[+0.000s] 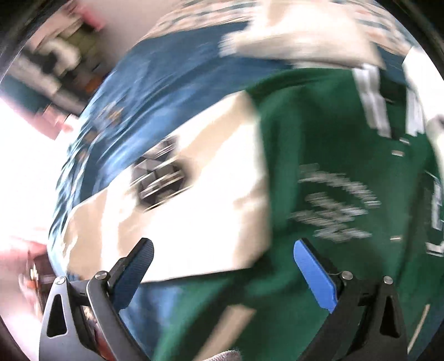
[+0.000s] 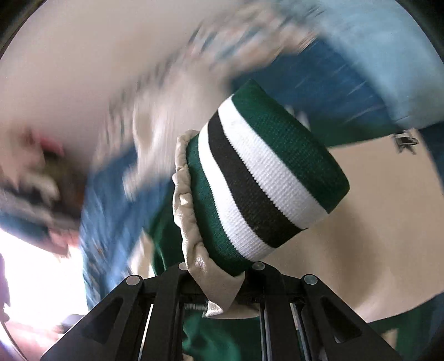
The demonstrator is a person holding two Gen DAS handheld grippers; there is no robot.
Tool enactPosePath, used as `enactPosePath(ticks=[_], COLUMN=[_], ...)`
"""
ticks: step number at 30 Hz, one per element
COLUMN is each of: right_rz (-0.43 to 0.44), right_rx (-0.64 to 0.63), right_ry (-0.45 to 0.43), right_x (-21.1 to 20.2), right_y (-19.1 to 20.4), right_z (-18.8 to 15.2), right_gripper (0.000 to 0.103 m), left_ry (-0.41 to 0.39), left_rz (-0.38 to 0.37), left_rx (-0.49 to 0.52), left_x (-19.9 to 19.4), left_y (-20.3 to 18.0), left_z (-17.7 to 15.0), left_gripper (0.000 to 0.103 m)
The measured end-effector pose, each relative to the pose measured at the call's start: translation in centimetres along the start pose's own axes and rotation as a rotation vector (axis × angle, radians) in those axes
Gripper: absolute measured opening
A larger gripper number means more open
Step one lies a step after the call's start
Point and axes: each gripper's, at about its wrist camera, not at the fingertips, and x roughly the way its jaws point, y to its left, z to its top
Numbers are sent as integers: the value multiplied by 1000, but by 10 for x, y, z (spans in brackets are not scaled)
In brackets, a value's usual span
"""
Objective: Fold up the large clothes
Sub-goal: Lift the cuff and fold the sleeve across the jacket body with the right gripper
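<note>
A green varsity jacket (image 1: 319, 138) with cream sleeves and white lettering lies spread on a blue bed cover (image 1: 166, 83). One cream sleeve (image 1: 194, 200) with a dark patch lies across the middle of the left wrist view. My left gripper (image 1: 222, 250) hovers above it, its blue-padded fingers (image 1: 313, 272) wide apart and empty. The view is blurred by motion. In the right wrist view my right gripper (image 2: 219, 270) is shut on the jacket's sleeve end, where the cream sleeve (image 2: 194, 222) meets the green, white and black striped cuff (image 2: 263, 177), held up close to the lens.
The blue bed cover (image 2: 319, 89) runs under the garment, with a patterned pillow (image 1: 222, 8) at its far end. Blurred clutter (image 1: 55, 55) stands beyond the bed's left edge, next to a very bright area (image 1: 22, 166).
</note>
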Motion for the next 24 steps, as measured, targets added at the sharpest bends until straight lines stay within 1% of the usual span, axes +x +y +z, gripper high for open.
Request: enactPosePath(ticks=[1, 2, 3, 4, 5, 6, 8, 9, 10, 11, 13, 14, 15, 16, 17, 19, 20, 21, 22, 23, 24], right_rz=[-32, -60, -62, -38, 6, 86, 147, 171, 177, 163, 117, 109, 106, 95, 88, 92, 85, 75, 66, 48, 21], right_rx=[-46, -88, -115, -112, -92, -65, -55, -47, -31, -16, 8, 20, 32, 39, 44, 39, 28, 14, 3, -11, -34], right_ry=[74, 151, 242, 319, 362, 364, 334, 314, 290, 274, 271, 277, 291, 312, 327, 339, 340, 339, 336, 331, 321], right_x=[33, 60, 88, 106, 114, 110, 92, 80, 66, 59, 53, 49, 48, 56, 60, 69, 69, 72, 72, 75, 74], right_y=[18, 32, 45, 53, 59, 68, 78, 77, 73, 71, 65, 50, 36, 40, 24, 26, 24, 31, 30, 37, 43], right_z=[-9, -31, -50, -60, -66, -67, -70, -76, -80, -81, -78, -77, -86, -86, -85, -90, -92, -92, -93, -93, -94], right_gripper=[16, 20, 29, 37, 52, 63, 65, 65, 65, 65, 65, 66, 65, 65, 66, 65, 65, 65, 65, 65, 66], left_ry=[19, 37, 53, 76, 96, 114, 157, 180, 204, 235, 281, 304, 315, 320, 328, 312, 293, 267, 231, 182, 156], left_rz=[19, 34, 48, 69, 74, 73, 63, 31, -9, -49, -129, -167, -201, -229, -231, -271, -255, -246, -223, -179, -167], left_rx=[-32, -66, -93, -130, -176, -219, -308, -367, -427, -495, -623, -691, -754, -803, -851, -962, -1006, -1040, -1066, -1072, -1070], left_x=[7, 12, 14, 20, 24, 28, 38, 45, 56, 68, 90, 104, 118, 129, 141, 162, 169, 173, 174, 173, 172], left_y=[23, 46, 62, 85, 108, 126, 163, 180, 198, 215, 239, 251, 263, 272, 280, 300, 310, 319, 327, 338, 344], left_z=[-6, -13, -24, -32, -41, -50, -66, -75, -83, -91, -106, -113, -119, -123, -127, -132, -132, -132, -129, -122, -115], left_gripper=[103, 103, 103, 103, 103, 103, 103, 103, 103, 103, 103, 103, 103, 102, 102, 102, 102, 101, 91, 69, 57])
